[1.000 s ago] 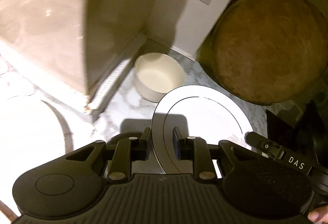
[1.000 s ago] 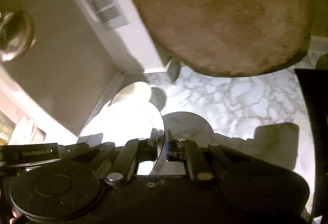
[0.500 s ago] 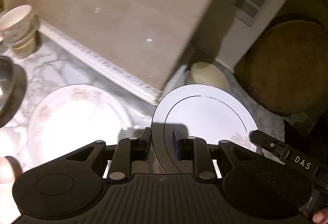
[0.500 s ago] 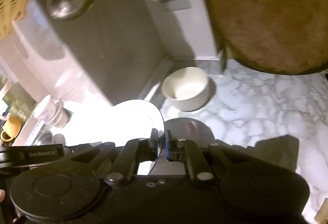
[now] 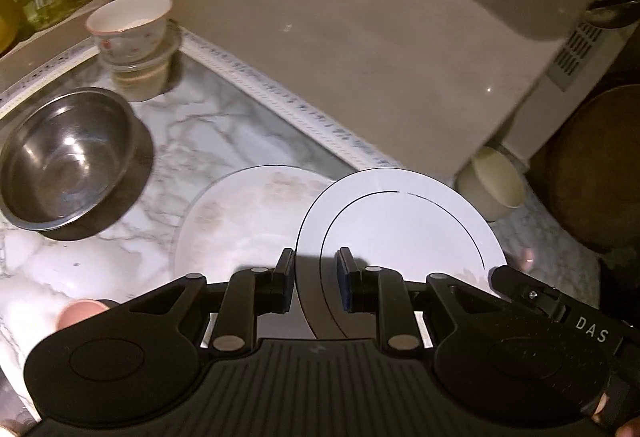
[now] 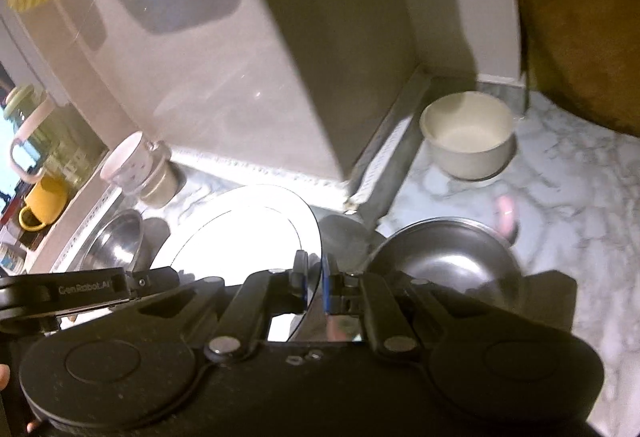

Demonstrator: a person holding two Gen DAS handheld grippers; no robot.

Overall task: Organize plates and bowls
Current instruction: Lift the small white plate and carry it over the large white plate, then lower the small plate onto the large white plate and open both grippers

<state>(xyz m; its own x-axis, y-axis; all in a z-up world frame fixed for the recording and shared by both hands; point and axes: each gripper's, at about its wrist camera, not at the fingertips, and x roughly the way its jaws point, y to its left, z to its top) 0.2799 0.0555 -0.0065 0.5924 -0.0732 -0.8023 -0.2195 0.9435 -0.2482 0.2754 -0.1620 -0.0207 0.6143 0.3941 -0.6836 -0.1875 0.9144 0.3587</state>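
Note:
A plain white plate (image 5: 400, 229) with a thin dark ring hangs above the marble counter, carried between both grippers. My left gripper (image 5: 315, 277) is shut on its left rim. My right gripper (image 6: 314, 277) is shut on the opposite rim of the same plate (image 6: 240, 237). Partly under the carried plate, a floral plate (image 5: 240, 221) lies flat on the counter. A steel bowl (image 5: 68, 157) sits to its left. Small bowls (image 5: 128, 25) are stacked at the back left corner. A cream bowl (image 5: 492, 181) stands by the wall, beyond the plate's right side.
A round wooden board (image 5: 600, 165) leans at the far right. A beige wall block (image 5: 360, 57) juts out behind the plates. A pink object (image 5: 78, 315) lies near the counter's front left. A yellow mug (image 6: 40, 205) and jars stand on the ledge at left.
Both grippers have carried the white plate to the left along the counter. The wooden board slid to the right edge, and the floral plate, steel bowl and stacked bowls came into view.

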